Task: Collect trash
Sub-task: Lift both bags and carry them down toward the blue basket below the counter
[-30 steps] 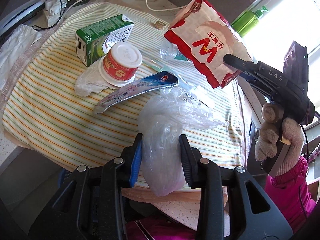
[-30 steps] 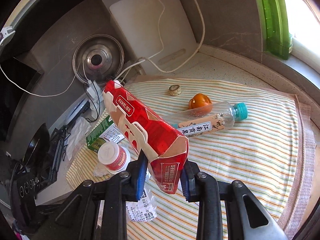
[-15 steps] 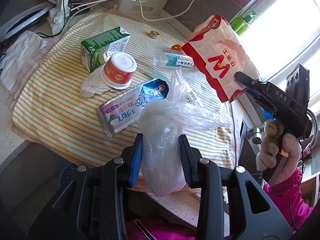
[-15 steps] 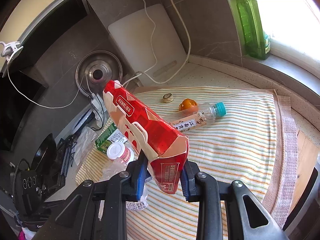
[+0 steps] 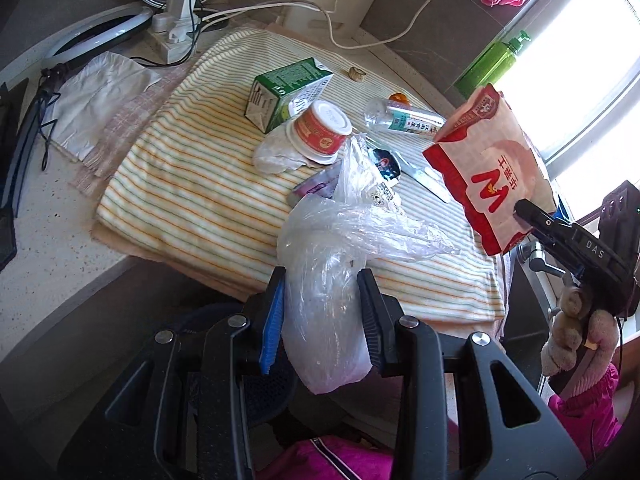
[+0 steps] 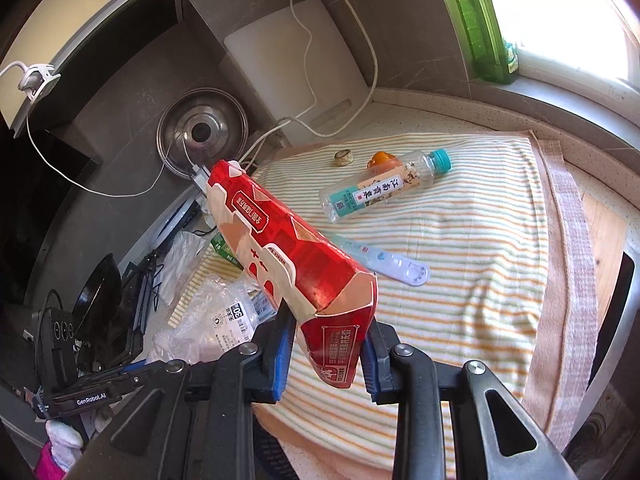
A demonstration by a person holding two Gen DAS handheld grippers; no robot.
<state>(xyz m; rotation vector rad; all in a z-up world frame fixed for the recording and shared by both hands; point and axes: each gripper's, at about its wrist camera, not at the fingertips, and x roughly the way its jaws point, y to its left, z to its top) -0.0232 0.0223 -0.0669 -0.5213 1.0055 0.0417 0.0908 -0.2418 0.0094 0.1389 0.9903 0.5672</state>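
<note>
My left gripper [image 5: 322, 312] is shut on a clear plastic bag [image 5: 332, 280], held above the near edge of the striped cloth [image 5: 192, 192]. My right gripper [image 6: 326, 344] is shut on a red and white paper carton [image 6: 288, 248], held in the air; it shows at the right in the left wrist view [image 5: 492, 168]. On the cloth lie a green carton [image 5: 284, 92], a red cup with a white lid [image 5: 320, 128], a crumpled tissue [image 5: 276, 156], a clear bottle [image 6: 380, 192], a flat wrapper [image 6: 384, 264] and an orange piece [image 6: 380, 158].
A pot lid [image 6: 202, 132], power strip and cables [image 5: 176, 28] stand behind the cloth. A white cloth [image 5: 96, 100] lies at the left. A green bottle [image 6: 484, 28] stands on the window sill. A white board [image 6: 292, 72] leans on the wall.
Both grippers have pulled back and up from the cloth, so the trash looks smaller and farther. The bag and the red carton stay gripped.
</note>
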